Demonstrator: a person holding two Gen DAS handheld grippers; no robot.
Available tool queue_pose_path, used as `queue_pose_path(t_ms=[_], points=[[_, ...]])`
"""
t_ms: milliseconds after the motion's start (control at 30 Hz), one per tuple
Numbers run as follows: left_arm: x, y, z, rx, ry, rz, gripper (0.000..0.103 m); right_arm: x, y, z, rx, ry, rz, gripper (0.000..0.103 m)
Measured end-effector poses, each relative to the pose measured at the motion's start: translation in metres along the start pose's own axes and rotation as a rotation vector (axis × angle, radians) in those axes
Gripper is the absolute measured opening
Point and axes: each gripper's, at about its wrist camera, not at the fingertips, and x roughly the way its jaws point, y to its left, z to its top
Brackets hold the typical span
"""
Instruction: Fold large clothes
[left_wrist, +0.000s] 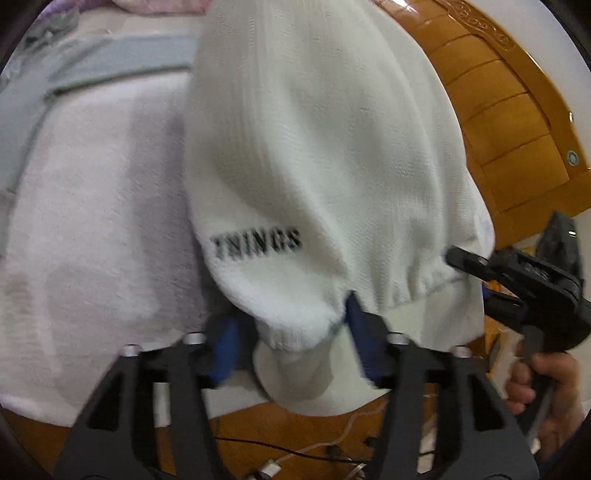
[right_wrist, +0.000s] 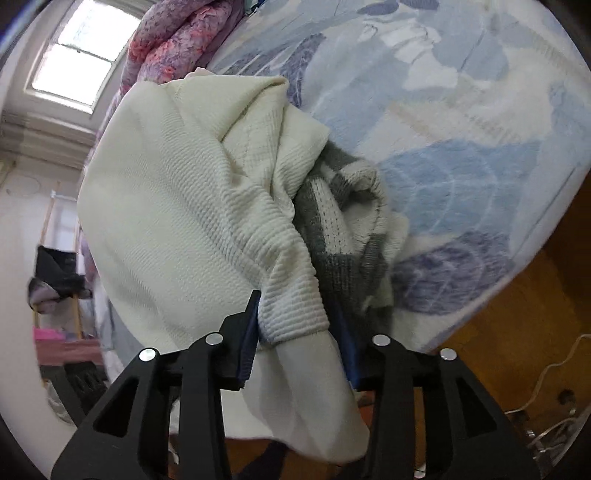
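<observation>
A white knitted sweater (left_wrist: 314, 147) with black lettering hangs down in front of the left wrist camera. Its ribbed hem sits between the wide-apart blue pads of my left gripper (left_wrist: 291, 332), which stands open, with a gap beside the left pad. My right gripper (left_wrist: 476, 280), held by a hand (left_wrist: 546, 387), reaches the hem's right end. In the right wrist view the same cream sweater (right_wrist: 177, 192) bunches over a grey-and-white knit part (right_wrist: 332, 221). Its cuffed edge lies loosely between the parted pads of my right gripper (right_wrist: 295, 332).
A bed with a white blanket (left_wrist: 92, 221) and a grey cloth band (left_wrist: 122, 70) lies behind, beside a wooden bed board (left_wrist: 498, 110). A blue floral sheet (right_wrist: 461, 129), a pink floral quilt (right_wrist: 177, 40) and a window (right_wrist: 77, 48) show. Cables lie on the wooden floor (left_wrist: 295, 443).
</observation>
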Motion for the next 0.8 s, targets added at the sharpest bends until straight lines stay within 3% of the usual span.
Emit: queue_pose_path(t_ms=[133, 200, 367, 600, 800], points=[[-0.028, 0.009, 0.013, -0.025, -0.037, 0.027, 0.077, -0.036, 0.035, -0.005, -0.18, -0.051, -0.157, 0.038], [-0.044, 0.01, 0.015, -0.017, -0.061, 0.047, 0.081, -0.047, 0.063, -0.015, -0.272, -0.077, -0.248, 0.043], [-0.09, 0.013, 0.014, -0.011, -0.089, 0.145, 0.085, -0.056, 0.118, -0.043, -0.355, -0.085, -0.217, 0.045], [-0.174, 0.025, 0.009, 0.056, -0.177, 0.237, 0.09, -0.078, 0.204, -0.072, -0.403, -0.145, -0.221, 0.069], [-0.263, 0.059, 0.007, 0.046, -0.294, 0.231, 0.091, -0.11, 0.283, -0.121, -0.467, -0.232, -0.212, 0.082]])
